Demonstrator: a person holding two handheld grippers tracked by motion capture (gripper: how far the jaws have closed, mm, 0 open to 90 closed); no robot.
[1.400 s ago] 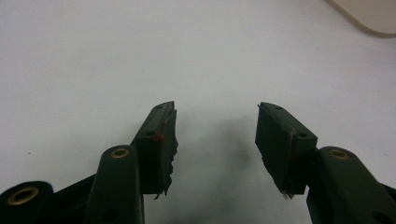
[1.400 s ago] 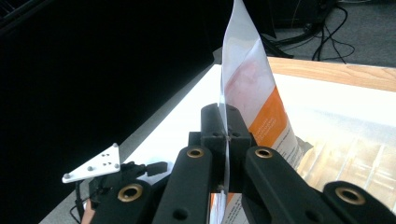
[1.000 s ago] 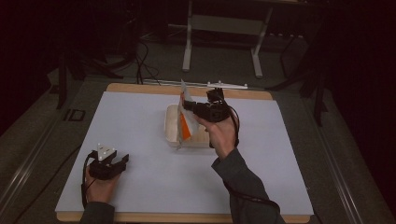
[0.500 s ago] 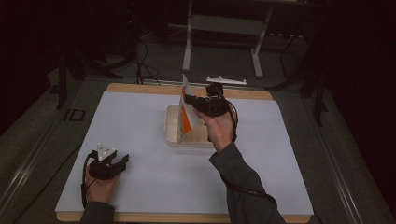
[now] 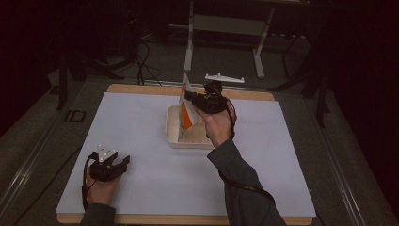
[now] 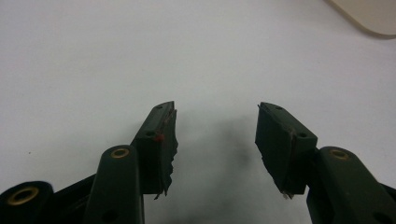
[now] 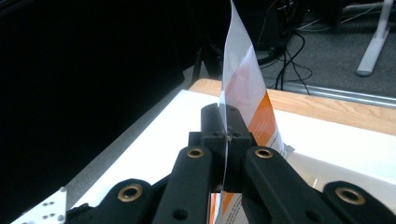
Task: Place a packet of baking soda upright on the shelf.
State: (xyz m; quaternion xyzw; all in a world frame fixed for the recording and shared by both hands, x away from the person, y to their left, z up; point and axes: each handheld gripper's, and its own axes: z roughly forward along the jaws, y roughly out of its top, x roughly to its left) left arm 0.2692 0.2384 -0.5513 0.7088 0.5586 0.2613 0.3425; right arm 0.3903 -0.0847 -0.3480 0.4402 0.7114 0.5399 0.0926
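Gripping a white and orange packet (image 5: pixel 187 104) between clenched jaws, the right tool (image 5: pixel 194 100) holds it upright above the cream tray (image 5: pixel 173 134), which sits toward the far edge of the table (image 5: pixel 141 122), near its middle. The packet's lower end hangs over the tray's inside. Near the table's front left corner, the left tool (image 5: pixel 123 162) rests low on the white surface, jaws spread apart with nothing between them.

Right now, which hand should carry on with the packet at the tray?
Right. Its tongs are shut on the packet, held upright above the tray. The left tongs are open with nothing in them, near the table's front edge, away from the tray.
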